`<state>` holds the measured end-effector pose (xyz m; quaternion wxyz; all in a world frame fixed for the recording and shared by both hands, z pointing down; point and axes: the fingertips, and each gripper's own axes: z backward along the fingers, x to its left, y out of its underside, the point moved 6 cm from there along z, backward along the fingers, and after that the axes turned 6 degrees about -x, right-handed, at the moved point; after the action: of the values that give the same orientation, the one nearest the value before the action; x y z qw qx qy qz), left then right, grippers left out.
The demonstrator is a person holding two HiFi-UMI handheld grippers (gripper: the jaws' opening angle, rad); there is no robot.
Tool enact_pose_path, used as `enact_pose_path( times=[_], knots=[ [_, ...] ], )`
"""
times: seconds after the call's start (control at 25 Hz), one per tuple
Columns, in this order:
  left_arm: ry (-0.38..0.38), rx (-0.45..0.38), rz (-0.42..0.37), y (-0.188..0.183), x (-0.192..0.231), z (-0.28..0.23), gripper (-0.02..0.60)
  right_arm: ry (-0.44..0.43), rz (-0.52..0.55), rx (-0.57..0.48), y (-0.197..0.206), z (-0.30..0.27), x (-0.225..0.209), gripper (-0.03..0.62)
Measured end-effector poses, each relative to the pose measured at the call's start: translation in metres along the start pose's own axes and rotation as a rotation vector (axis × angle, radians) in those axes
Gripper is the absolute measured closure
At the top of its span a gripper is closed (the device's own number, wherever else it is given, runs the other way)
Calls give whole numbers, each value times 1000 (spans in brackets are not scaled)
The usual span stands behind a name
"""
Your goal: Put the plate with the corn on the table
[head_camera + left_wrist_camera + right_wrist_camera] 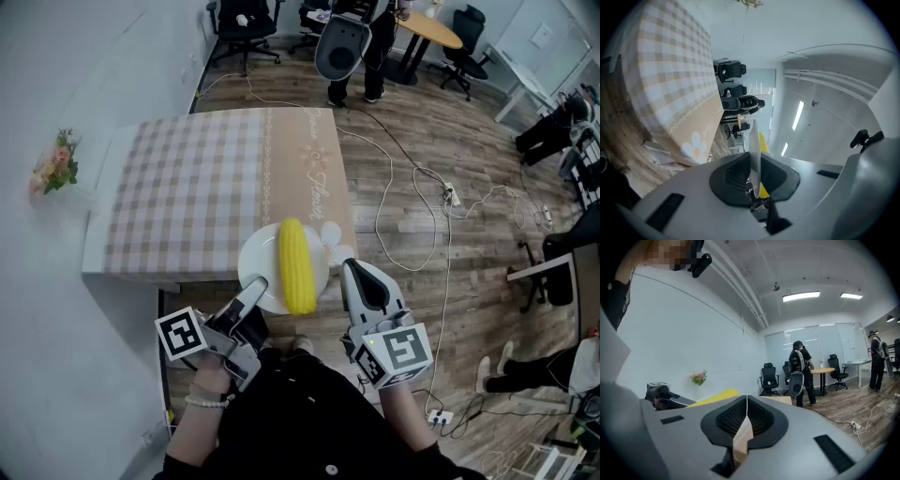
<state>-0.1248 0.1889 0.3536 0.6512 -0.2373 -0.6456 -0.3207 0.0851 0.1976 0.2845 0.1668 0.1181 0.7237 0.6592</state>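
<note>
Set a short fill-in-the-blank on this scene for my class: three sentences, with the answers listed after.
1. On the white plate lies a yellow ____.
2. The left gripper is shut on the plate's rim, while the right gripper holds ____.
3. The plate is up in the air, not yet set on the cloth-covered ____.
Missing words: corn; nothing; table.
</note>
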Motion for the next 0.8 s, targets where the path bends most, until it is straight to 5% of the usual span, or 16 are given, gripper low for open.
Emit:
enact_pose_path(
  times=[0.56, 0.8],
  knots=[
    [7, -10, 0, -2, 0, -4, 545, -11, 0, 0, -1, -5, -3, 551],
    [9, -20, -2, 2, -3, -9, 545, -20, -98, 25, 4, -7, -13, 549]
  ],
)
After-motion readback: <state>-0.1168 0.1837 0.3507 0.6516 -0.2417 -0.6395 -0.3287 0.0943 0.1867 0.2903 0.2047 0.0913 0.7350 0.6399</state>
